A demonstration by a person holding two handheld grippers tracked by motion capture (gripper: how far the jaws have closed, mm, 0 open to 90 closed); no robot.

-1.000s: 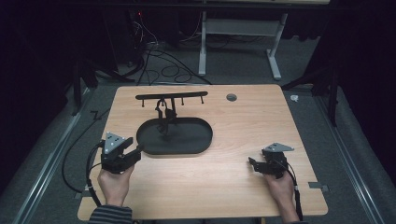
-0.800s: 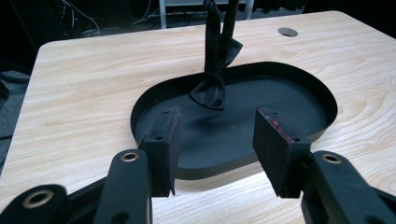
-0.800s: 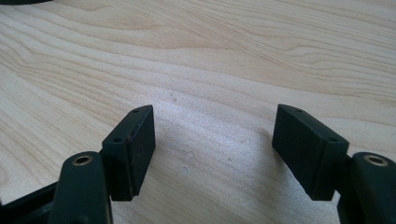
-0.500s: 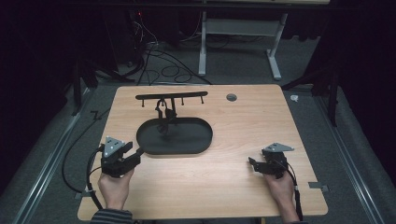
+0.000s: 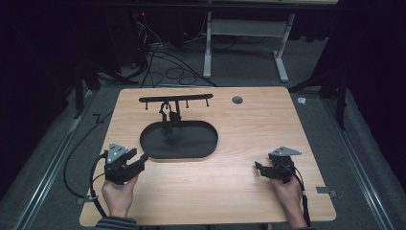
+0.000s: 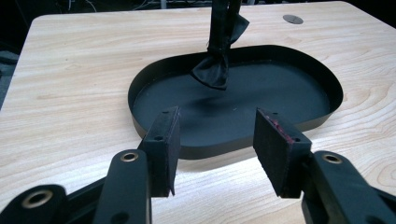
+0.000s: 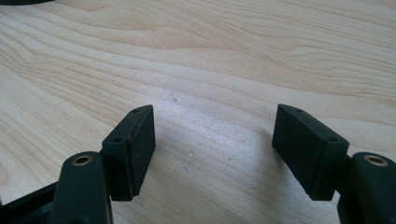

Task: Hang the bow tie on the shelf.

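Left gripper (image 5: pixel 139 160) gapes wide and empty, near the table's (image 5: pixel 239 201) left front corner, aimed at the black oval tray (image 5: pixel 201 143) mid-table. Right gripper (image 5: pixel 260 168) gapes wide, empty, near the right front corner.

a: where's the high view? above the near edge, looking forward and down over the whole table (image 5: pixel 249 191).

b: and the gripper views? low and close; the left one shares the black tray (image 6: pixel 140 88).
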